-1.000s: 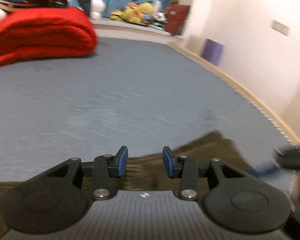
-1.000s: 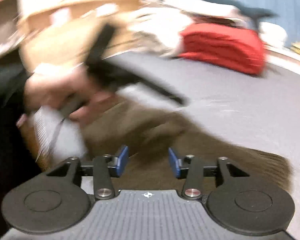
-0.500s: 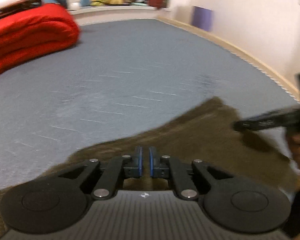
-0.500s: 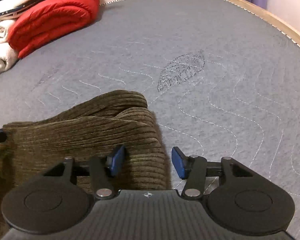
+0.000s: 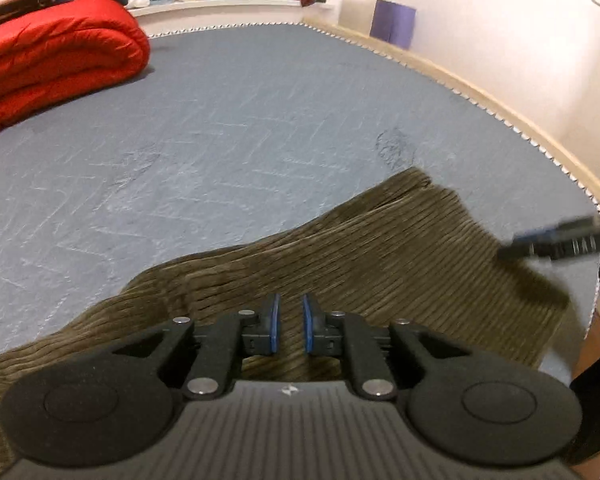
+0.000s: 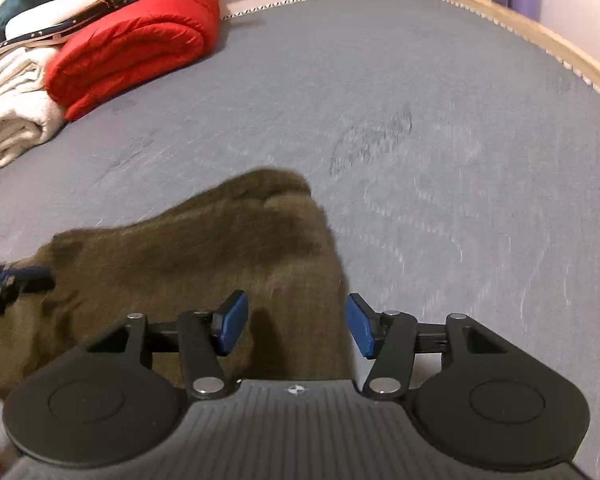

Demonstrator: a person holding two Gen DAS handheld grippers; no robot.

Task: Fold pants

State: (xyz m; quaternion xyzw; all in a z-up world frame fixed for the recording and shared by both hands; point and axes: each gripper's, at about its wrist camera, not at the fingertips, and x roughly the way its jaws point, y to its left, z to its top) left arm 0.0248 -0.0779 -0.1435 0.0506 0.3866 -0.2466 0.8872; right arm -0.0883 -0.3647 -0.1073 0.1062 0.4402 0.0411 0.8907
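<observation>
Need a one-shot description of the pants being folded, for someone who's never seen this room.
Start from the grey-blue mattress that fills both views; a rolled red quilt lies at its far end. The pants lie at the near edge, under the left gripper and right gripper. They are the only olive-brown, ribbed corduroy fabric here, lying flat rather than rolled.

Pants [image 5: 380,264] are ribbed olive corduroy; the bed [image 5: 240,120] is matt grey stitched cloth; the quilt [image 5: 52,56] is glossy red.

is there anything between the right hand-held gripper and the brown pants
Nothing visible. The right hand-held gripper hangs open right over the pants, its fingers straddling their right edge on the gray bed.
</observation>
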